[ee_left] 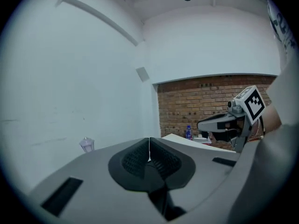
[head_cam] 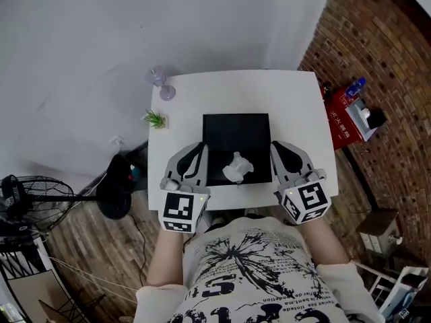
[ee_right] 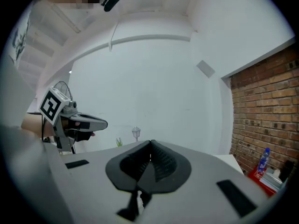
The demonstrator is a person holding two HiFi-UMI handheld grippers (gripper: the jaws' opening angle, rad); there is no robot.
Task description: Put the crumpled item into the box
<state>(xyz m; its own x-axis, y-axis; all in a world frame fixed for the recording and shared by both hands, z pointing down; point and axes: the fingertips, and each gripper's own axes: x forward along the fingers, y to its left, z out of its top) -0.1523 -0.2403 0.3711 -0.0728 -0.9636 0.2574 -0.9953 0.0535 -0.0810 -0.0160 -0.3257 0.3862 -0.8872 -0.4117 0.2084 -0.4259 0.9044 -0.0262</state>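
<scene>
Left tool (ee_left: 149,149) and right tool (ee_right: 150,154) clenched, empty (crumpled item (head_cam: 237,167) inside black box (head_cam: 236,130))

The box (head_cam: 236,136) sits mid-surface (head_cam: 289,93), toward the near edge. The crumpled item (head_cam: 237,168) lies within its outline, at the near side; whether in it or on top of it I cannot tell. My left gripper (head_cam: 199,148) is just left of the box and my right gripper (head_cam: 276,147) just right of it. A plant (head_cam: 155,119) stands at the left edge, with a cup (head_cam: 160,83) behind it at the far-left corner. On the floor (head_cam: 101,247), a fan (head_cam: 30,197) stands to the left and a bottle (head_cam: 355,86) to the right.
</scene>
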